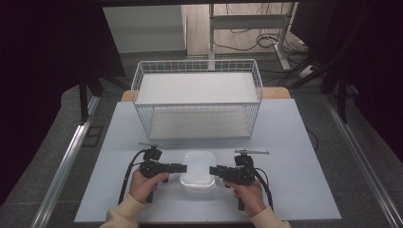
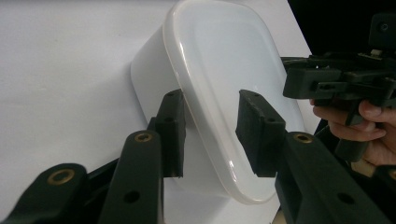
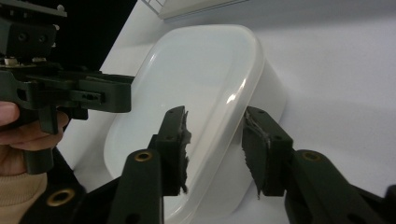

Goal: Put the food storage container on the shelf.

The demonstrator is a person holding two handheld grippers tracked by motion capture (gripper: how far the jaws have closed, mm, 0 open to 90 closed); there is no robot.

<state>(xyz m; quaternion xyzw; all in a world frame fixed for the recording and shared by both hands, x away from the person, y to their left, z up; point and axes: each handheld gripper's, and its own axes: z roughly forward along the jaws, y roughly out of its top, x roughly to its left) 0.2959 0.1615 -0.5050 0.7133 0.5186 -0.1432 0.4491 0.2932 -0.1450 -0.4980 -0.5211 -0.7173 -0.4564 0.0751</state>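
Note:
A white plastic container (image 1: pixel 198 171) with a smooth closed lid sits on the pale table near its front edge. My left gripper (image 1: pixel 184 167) reaches in at its left side and my right gripper (image 1: pixel 213 170) at its right side. In the left gripper view the container (image 2: pixel 224 60) has its lid rim between the jaws of my left gripper (image 2: pixel 212 133), which stands open around it. In the right gripper view my right gripper (image 3: pixel 219 149) is open too, its jaws either side of the container (image 3: pixel 196 74) rim, with a small gap showing.
A white wire basket (image 1: pixel 197 114) with a flat white shelf stands behind the container at the back of the table (image 1: pixel 294 142). Metal rails run along both sides of the table. Hands and beige sleeves come in from the front edge.

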